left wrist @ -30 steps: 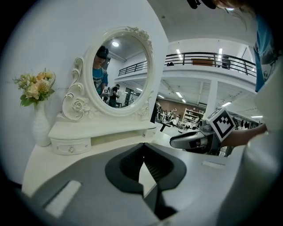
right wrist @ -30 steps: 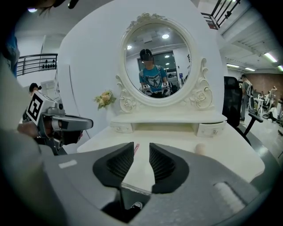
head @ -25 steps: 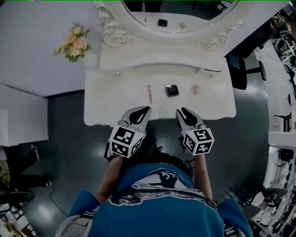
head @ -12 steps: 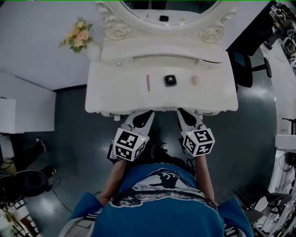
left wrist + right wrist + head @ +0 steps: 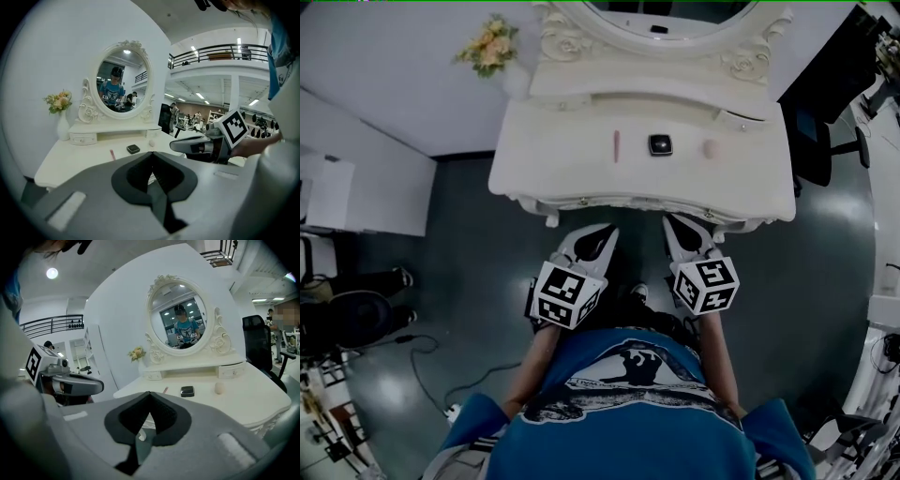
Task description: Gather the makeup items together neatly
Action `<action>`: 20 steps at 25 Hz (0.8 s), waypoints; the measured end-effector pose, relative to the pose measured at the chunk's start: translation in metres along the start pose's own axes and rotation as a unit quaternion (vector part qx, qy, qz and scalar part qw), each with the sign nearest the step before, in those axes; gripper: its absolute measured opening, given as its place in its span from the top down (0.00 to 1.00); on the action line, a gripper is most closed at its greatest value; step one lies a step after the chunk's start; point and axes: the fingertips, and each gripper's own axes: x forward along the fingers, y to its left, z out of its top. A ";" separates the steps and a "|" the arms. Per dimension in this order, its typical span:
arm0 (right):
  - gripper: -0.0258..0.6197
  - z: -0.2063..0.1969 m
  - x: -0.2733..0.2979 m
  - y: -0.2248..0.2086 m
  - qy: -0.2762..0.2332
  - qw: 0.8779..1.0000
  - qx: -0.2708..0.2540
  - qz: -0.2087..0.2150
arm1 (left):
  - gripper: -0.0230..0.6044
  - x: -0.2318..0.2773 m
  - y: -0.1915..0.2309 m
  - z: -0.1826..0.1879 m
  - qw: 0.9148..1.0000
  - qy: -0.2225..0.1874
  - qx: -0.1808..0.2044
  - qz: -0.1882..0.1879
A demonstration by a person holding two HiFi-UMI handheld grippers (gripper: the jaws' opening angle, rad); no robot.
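Note:
Three makeup items lie in a row on the white dressing table (image 5: pixel 553 164): a pink stick (image 5: pixel 617 145), a black compact (image 5: pixel 660 144) and a beige sponge (image 5: pixel 711 148). Both grippers hang over the dark floor, short of the table's front edge. My left gripper (image 5: pixel 606 231) is shut and empty. My right gripper (image 5: pixel 673 222) has just been closing and is now shut with nothing between its jaws. The left gripper view shows the stick (image 5: pixel 112 154), compact (image 5: pixel 133 149) and sponge (image 5: pixel 151 143) beyond the shut jaws. In the right gripper view the compact (image 5: pixel 187 391) and sponge (image 5: pixel 218 388) lie ahead.
An oval mirror (image 5: pixel 666 14) and small drawers stand at the table's back. A vase of flowers (image 5: pixel 492 45) sits at its far left corner. A black office chair (image 5: pixel 814 141) is right of the table, white furniture (image 5: pixel 356 187) to the left, cables on the floor.
Both grippers have drawn back from over the table's front edge to the floor in front of it. The table has shifted up in the head view. The items have not moved.

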 end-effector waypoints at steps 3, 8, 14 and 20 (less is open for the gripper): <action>0.96 -0.006 -0.009 0.009 -0.001 1.000 -0.001 0.016 | 0.93 -0.009 -0.009 -0.008 1.000 0.001 -0.002 0.007; 0.96 -0.015 -0.020 0.021 -0.002 0.999 -0.013 0.037 | 0.93 -0.021 -0.025 -0.020 1.000 0.005 -0.005 0.013; 0.96 -0.018 -0.033 0.035 -0.015 0.998 -0.033 0.053 | 0.93 -0.031 -0.040 -0.030 1.000 0.004 -0.005 0.014; 0.96 -0.019 -0.044 0.040 -0.015 0.997 -0.042 0.062 | 0.93 -0.035 -0.048 -0.034 1.000 0.002 -0.005 0.013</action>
